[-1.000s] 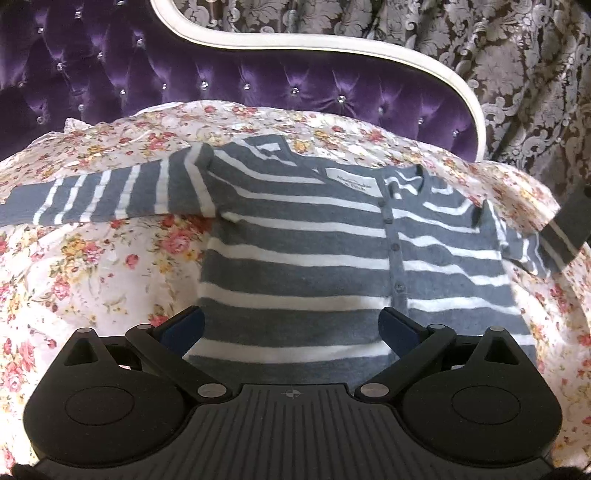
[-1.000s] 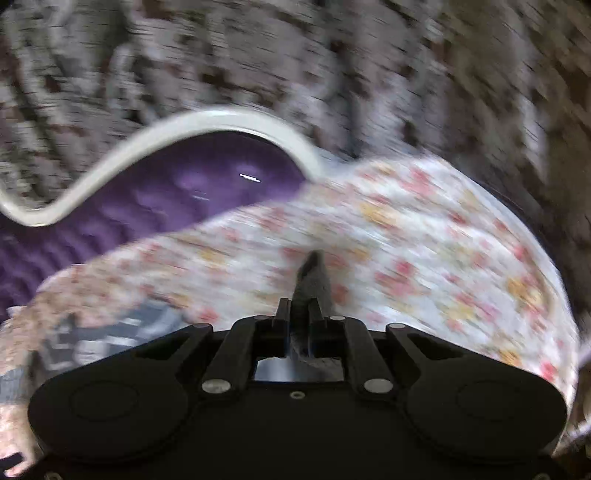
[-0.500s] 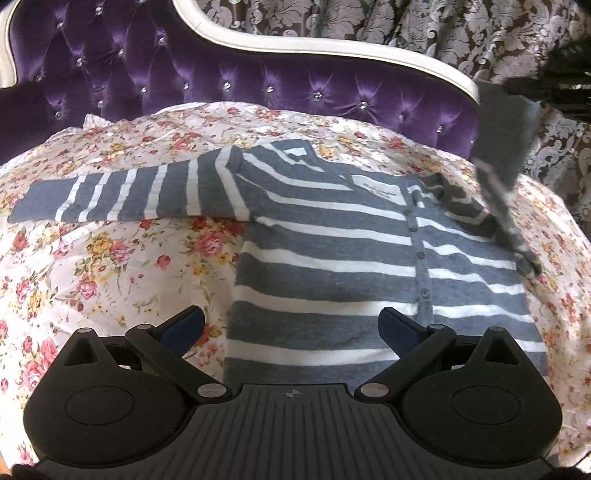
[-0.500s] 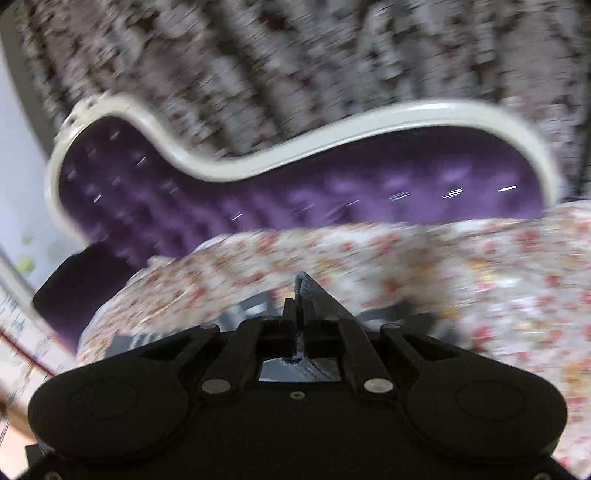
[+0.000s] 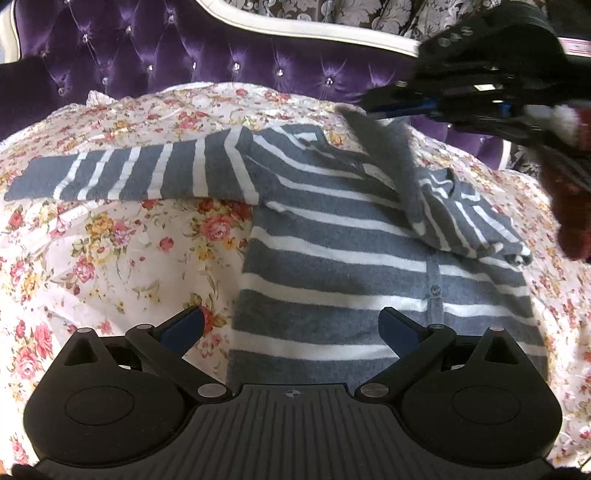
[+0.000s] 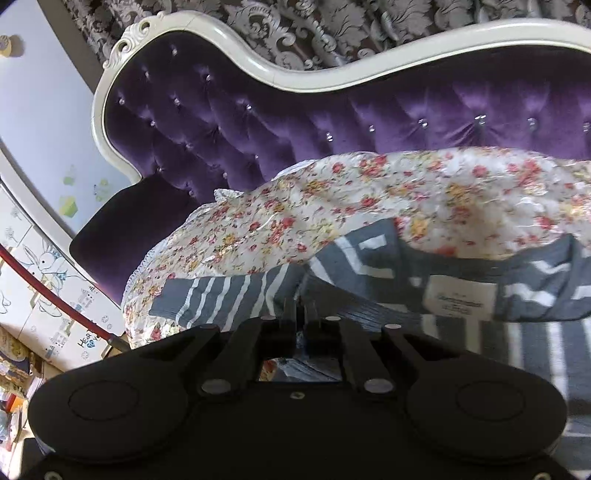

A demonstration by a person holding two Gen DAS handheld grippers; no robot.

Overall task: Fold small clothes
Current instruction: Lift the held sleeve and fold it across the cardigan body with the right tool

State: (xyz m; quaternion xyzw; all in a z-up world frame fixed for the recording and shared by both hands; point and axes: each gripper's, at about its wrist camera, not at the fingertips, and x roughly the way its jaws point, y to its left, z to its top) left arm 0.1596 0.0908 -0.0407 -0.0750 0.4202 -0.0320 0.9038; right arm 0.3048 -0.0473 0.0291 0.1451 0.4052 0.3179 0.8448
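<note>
A small grey cardigan with white stripes (image 5: 351, 266) lies flat on a floral sheet (image 5: 110, 258), buttons up. Its left sleeve (image 5: 129, 173) stretches out to the left. My right gripper (image 5: 373, 105) is shut on the cuff of the right sleeve (image 5: 391, 155) and holds it raised over the collar, so the sleeve drapes across the chest. In the right wrist view the jaws (image 6: 301, 314) are pinched on grey fabric, above the neck label (image 6: 460, 299). My left gripper (image 5: 290, 326) is open and empty, hovering over the cardigan's lower left hem.
A purple tufted headboard with a white frame (image 5: 258, 55) stands behind the sheet. Patterned curtain (image 6: 332, 29) hangs behind it. A red rope and cartoon-printed panels (image 6: 48, 280) are off the bed's left side.
My right gripper has swung the right sleeve up from the bed's right side and leftward over the cardigan's chest. My left gripper has drifted left toward the hem's left edge.
</note>
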